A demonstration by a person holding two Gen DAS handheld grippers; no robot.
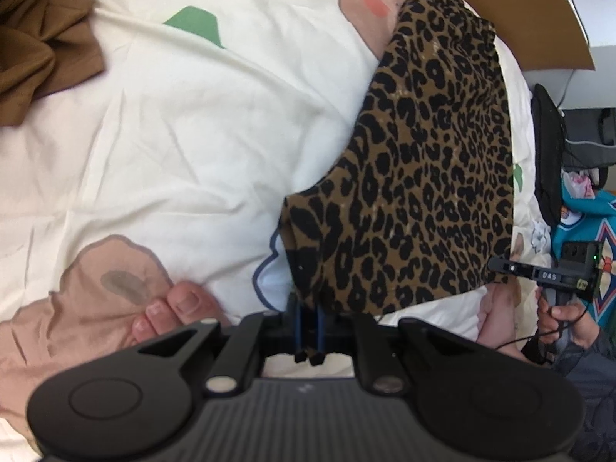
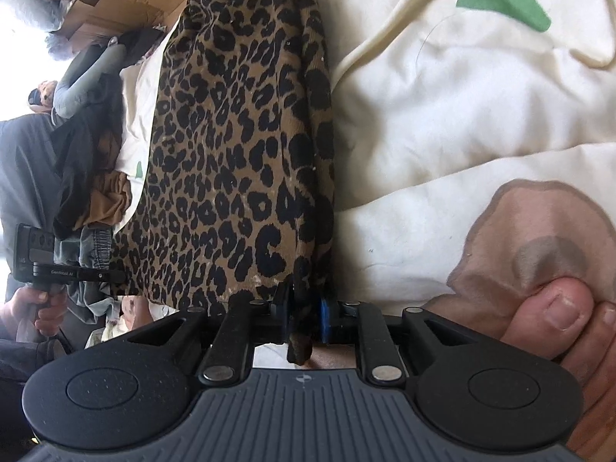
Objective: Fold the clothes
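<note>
A leopard-print garment (image 1: 423, 161) hangs between both grippers above a cream duvet (image 1: 192, 134). My left gripper (image 1: 309, 319) is shut on one lower corner, and the cloth bunches between its blue pads (image 1: 299, 327). My right gripper (image 2: 308, 308) is shut on the other corner of the same leopard-print garment (image 2: 231, 146), with fabric pinched between its pads (image 2: 326, 317). Each gripper also shows in the other's view, held by a hand at the cloth's far edge.
A brown garment (image 1: 42, 42) lies crumpled at the far left of the bed. A cardboard box (image 1: 527, 15) stands behind the bed. Bare toes (image 2: 558, 308) rest on the duvet near the grippers. More clothes (image 2: 100, 208) pile up at the bedside.
</note>
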